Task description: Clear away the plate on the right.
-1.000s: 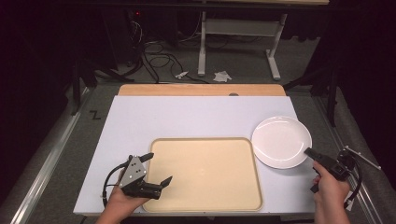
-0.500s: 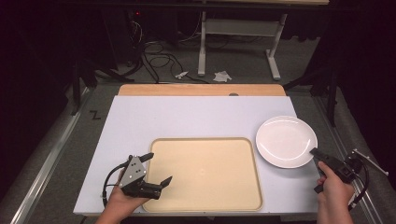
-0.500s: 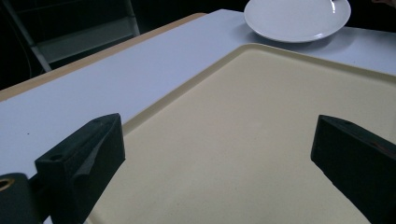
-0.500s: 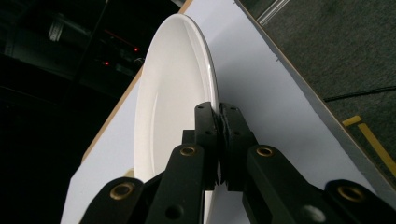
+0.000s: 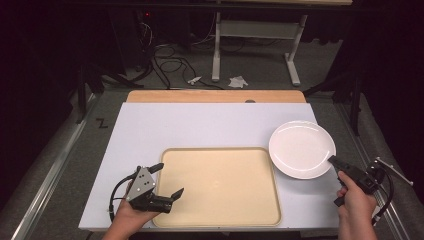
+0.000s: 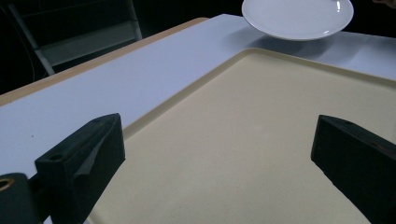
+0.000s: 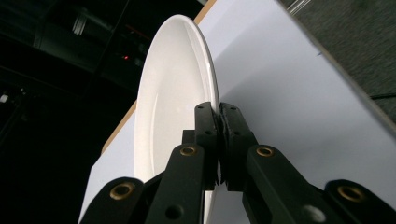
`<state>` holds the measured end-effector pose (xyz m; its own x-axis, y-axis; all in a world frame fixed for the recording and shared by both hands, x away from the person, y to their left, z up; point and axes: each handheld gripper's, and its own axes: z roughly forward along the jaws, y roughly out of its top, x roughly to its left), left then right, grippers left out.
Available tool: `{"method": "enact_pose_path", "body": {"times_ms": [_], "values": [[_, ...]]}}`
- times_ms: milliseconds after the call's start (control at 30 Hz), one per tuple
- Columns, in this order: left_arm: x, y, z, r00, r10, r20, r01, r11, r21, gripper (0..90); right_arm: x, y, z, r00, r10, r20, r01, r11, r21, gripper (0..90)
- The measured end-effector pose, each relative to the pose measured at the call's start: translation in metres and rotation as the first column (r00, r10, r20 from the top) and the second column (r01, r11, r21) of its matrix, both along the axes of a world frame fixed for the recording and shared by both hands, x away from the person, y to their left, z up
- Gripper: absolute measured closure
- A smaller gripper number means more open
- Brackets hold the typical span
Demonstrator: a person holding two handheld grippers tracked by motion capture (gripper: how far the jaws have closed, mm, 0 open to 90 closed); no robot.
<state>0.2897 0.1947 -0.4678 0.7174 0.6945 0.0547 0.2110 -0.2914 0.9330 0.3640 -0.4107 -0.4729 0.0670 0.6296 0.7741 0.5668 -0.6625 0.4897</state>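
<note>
A white plate [image 5: 300, 147] hangs slightly above the table's right side, its left rim over the right edge of a beige tray [image 5: 220, 185]. My right gripper [image 5: 334, 161] is shut on the plate's near right rim; in the right gripper view both jaws pinch that rim [image 7: 218, 112] of the plate [image 7: 173, 93]. My left gripper [image 5: 171, 178] is open over the tray's front left corner with nothing between its jaws. In the left gripper view, the left gripper [image 6: 217, 154] spans bare tray [image 6: 261, 140], and the plate [image 6: 299, 16] is at the far top.
The white tabletop [image 5: 200, 125] has bare room behind and to the left of the tray. A wooden strip [image 5: 215, 96] runs along its far edge. Beyond lie cables [image 5: 165, 65] and desk legs [image 5: 216, 55] on the floor. The table's right edge [image 5: 336, 176] is close to my right hand.
The right gripper and the plate have shifted only slightly, a touch farther up the picture. The left gripper has stayed put and open.
</note>
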Motion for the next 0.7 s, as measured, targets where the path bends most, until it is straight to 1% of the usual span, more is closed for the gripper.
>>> {"method": "enact_pose_path", "body": {"times_ms": [200, 433, 633, 700], "values": [[0.0, 0.0, 0.0, 1.0, 0.002, 0.002, -0.002, 1.0, -0.005, 3.4, 0.003, 0.009, -0.002, 0.9992, 0.039, -0.007, -0.039, 0.998, 0.045, 89.5], [0.0, 0.001, 0.0, 1.0, 0.005, 0.003, -0.005, 0.9999, -0.009, 3.3, 0.006, 0.023, -0.001, 0.9955, 0.094, -0.005, -0.094, 0.994, 0.049, 89.5], [0.0, 0.003, 0.002, 0.9998, 0.016, 0.013, -0.016, 0.9997, -0.016, 3.2, 0.009, 0.039, 0.001, 0.9881, 0.154, 0.003, -0.154, 0.987, 0.038, 89.5], [0.0, 0.004, 0.002, 0.9997, 0.02, 0.017, -0.02, 0.9996, -0.022, 3.2, 0.009, 0.044, 0.002, 0.986, 0.166, 0.008, -0.167, 0.985, 0.046, 89.4]]}}
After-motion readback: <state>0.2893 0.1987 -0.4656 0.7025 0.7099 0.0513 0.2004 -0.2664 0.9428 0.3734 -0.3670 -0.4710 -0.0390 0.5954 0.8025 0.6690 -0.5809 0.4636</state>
